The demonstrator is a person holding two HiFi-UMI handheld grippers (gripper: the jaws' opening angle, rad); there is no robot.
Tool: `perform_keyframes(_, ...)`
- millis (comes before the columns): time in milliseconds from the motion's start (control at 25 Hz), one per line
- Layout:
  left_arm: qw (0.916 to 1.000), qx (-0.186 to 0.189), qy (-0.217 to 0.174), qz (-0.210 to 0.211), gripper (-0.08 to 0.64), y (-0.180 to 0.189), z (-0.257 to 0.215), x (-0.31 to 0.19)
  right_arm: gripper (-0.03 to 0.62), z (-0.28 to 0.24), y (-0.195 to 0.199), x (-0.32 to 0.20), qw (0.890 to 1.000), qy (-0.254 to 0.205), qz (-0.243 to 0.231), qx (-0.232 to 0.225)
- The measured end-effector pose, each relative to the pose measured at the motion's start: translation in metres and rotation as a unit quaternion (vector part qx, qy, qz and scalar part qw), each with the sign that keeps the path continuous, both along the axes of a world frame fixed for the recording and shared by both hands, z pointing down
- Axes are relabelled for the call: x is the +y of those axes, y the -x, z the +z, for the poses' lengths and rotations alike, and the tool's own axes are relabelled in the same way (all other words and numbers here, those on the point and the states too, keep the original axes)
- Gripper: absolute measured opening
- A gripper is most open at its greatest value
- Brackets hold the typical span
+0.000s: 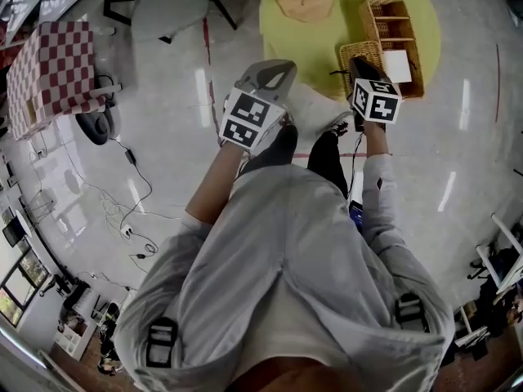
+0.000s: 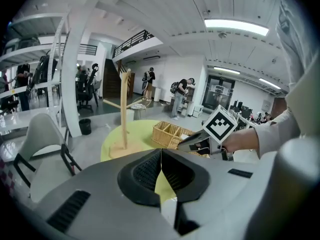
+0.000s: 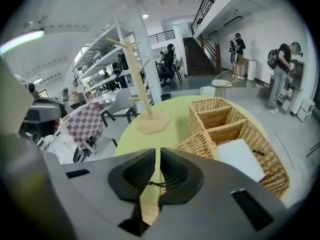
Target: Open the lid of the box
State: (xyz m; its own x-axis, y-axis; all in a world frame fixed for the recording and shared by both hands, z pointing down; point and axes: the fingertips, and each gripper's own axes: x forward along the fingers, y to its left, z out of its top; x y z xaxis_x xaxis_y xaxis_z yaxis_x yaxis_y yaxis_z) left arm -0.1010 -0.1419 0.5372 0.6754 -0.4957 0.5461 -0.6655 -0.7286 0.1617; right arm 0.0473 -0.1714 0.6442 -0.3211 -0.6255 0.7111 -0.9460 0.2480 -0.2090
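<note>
left gripper [image 2: 161, 153] clenched, nothing in it, held off the table. right gripper [image 3: 157, 153] released – jaws slightly apart, thin black cord [image 3: 152, 183] in the gap. wicker box [image 3: 235, 116] on yellow-green table [image 3: 172, 115] – its lid [image 3: 200, 144] tilted, just beside the right jaws.

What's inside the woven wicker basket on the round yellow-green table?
A flat white rectangular panel lies in the near section of the woven wicker basket; whatever lies under it is covered. The two far sections look empty.
</note>
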Motion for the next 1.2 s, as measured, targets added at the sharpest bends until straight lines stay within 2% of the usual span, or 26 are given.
perform_keyframes(200,0.9993,0.006,-0.035,-0.015,0.031,-0.018,-0.032,-0.009,0.040,-0.066,-0.019,0.005,0.998,-0.053,-0.013,0.006)
perform_keyframes(400,0.9967,0.025,-0.076,-0.015,0.031,-0.048,-0.069,-0.027,0.030,-0.141,-0.056,0.003,0.993,-0.114,-0.009,0.013)
perform_keyframes(720,0.9875,0.036,-0.153,-0.008,0.031,-0.091,-0.132,-0.055,0.023,-0.252,-0.104,-0.005,0.975,-0.210,-0.023,0.072)
perform_keyframes(880,0.9821,0.044,-0.183,-0.006,0.029,-0.105,-0.158,-0.067,0.023,-0.289,-0.121,-0.010,0.964,-0.248,-0.027,0.091)
perform_keyframes(1040,0.9765,0.053,-0.209,-0.009,0.031,-0.115,-0.186,-0.075,0.023,-0.313,-0.137,-0.013,0.959,-0.269,-0.027,0.089)
perform_keyframes(1200,0.9696,0.056,-0.238,0.000,0.031,-0.118,-0.213,-0.081,0.023,-0.337,-0.136,-0.019,0.951,-0.294,-0.037,0.090)
